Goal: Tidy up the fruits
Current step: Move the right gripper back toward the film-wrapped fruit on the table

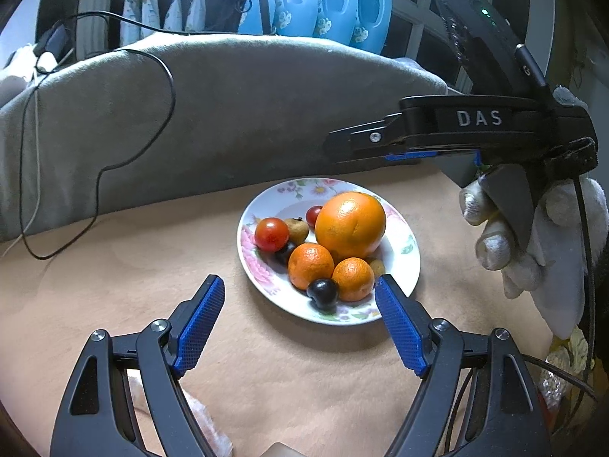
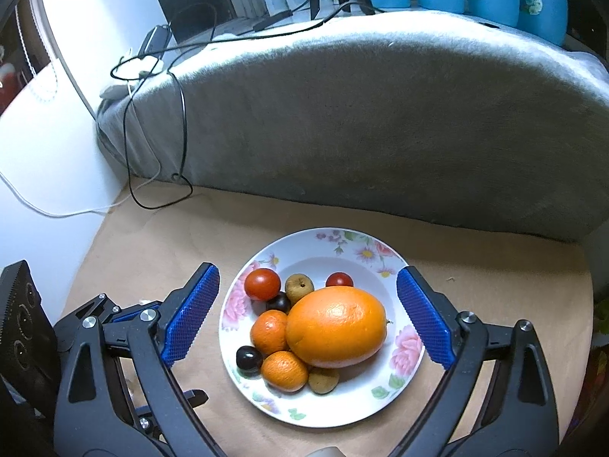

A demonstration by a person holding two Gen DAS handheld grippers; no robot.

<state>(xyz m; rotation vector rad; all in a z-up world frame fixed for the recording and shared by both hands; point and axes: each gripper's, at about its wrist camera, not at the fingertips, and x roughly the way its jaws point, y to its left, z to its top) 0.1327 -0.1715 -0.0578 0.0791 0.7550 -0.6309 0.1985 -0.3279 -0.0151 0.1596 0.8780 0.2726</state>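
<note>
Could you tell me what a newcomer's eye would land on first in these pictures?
The big orange piled with smaller fruit on a flowered plate on the tan table. Both the left gripper and the right gripper hang open over it, blue pads apart. Behind lies a grey cushion.

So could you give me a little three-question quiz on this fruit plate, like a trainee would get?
1. True or false: the big orange lies on the floral plate.
2. How many red cherry tomatoes are on the plate?
3. Multiple choice: what does the right gripper hold? A) a mandarin B) nothing, its blue pads stand wide on either side of the plate C) a dark plum

Key:
1. True. It rests against two mandarins.
2. Two: one large, one smaller behind the orange.
3. B. The left gripper is empty too.
</note>
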